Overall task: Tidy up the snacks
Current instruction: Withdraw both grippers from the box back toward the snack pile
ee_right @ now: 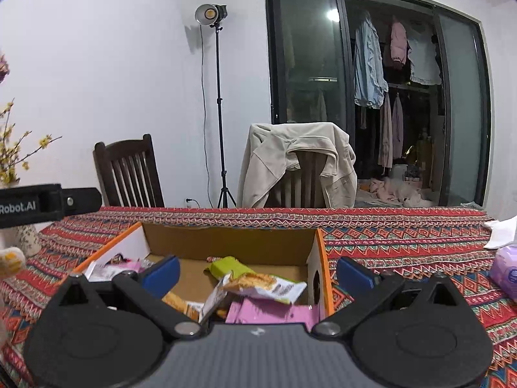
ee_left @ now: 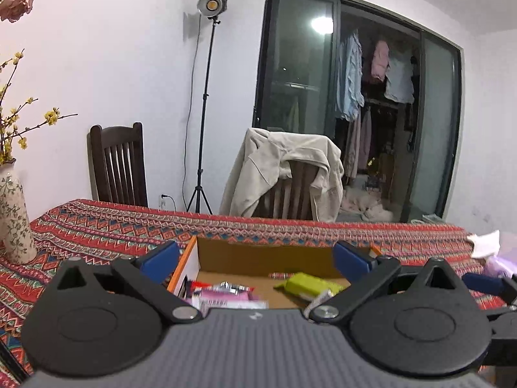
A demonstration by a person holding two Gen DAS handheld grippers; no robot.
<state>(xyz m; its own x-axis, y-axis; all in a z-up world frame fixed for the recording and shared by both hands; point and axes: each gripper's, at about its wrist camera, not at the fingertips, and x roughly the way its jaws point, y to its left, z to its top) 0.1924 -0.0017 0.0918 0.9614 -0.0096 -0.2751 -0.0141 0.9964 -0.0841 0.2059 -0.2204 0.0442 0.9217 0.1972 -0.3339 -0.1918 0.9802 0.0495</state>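
Both wide-open grippers, left gripper [ee_left: 257, 258] and right gripper [ee_right: 258, 273], hover over snack box [ee_right: 226, 237].

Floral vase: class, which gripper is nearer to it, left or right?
Left. The vase stands just off the left side of the left gripper. The right gripper is further right, with the left gripper between it and the vase.

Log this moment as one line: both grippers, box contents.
left gripper: open, empty | right gripper: open, empty | cardboard box: on table, holds green packet, biscuit packet, pink packet
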